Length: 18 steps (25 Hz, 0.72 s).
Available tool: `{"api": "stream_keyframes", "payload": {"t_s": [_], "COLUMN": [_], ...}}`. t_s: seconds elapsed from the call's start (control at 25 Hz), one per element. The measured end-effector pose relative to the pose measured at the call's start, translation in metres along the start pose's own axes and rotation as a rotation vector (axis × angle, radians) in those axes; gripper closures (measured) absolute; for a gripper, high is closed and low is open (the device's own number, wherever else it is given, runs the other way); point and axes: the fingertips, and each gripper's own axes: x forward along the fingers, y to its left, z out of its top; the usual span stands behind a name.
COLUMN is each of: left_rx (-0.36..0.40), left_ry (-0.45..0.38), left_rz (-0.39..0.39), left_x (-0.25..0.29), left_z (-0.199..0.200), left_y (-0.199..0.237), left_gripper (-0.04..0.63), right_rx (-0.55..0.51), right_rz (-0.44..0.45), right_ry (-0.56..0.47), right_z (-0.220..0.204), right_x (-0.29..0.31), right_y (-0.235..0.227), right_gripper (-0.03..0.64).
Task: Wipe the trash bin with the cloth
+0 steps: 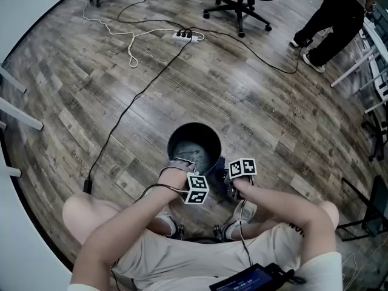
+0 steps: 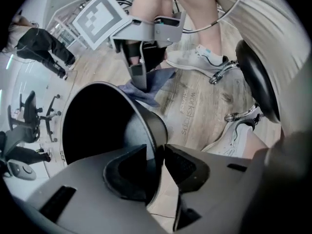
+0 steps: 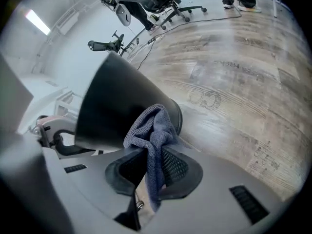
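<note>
The left tool (image 2: 158, 162) straddles the near rim of the bin (image 2: 146, 116), one jaw inside and one outside. The jaws stand apart, with the wall between them but not pinched. That looks like the weak point: with nothing holding it, the bin may slide or tip away across the floor (image 1: 254, 102) once the cloth pushes on it.

The right tool (image 3: 151, 167) is clamped on the cloth (image 3: 153, 130), but only on a narrow fold. Most of the cloth bunches loose past the tips, against the bin's outer wall just below the rim. A hard drag could pull the fold out of the jaws, or roll it aside so the bare tips scrape the bin.

Both forearms reach forward from the lap, and the hands sit close together at the bin's near side. The left hand (image 1: 173, 177) is over the rim with its tool pointing straight down. To its right, the right tool slants down and forward onto the wall. The bin stands on the floor just beyond the shoes (image 1: 241, 214).
</note>
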Motion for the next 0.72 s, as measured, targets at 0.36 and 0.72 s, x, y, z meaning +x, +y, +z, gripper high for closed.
{"api": "stream_keyframes", "payload": {"t_s": [0.36, 0.72], "left_rx": [0.151, 0.146], "left_ry": [0.095, 0.102], "left_rz": [0.008, 0.007], "left_x": [0.011, 0.015], "left_z": [-0.032, -0.014], "left_y": [-0.01, -0.011], "left_gripper": [0.449, 0.551], "right_rx": [0.041, -0.018], "right_rz": [0.149, 0.083], "right_ry": [-0.067, -0.047], "right_z": [-0.014, -0.013], "right_x": [-0.047, 0.003], "right_y": [0.092, 0.052], "right_gripper": [0.558, 0.558]}}
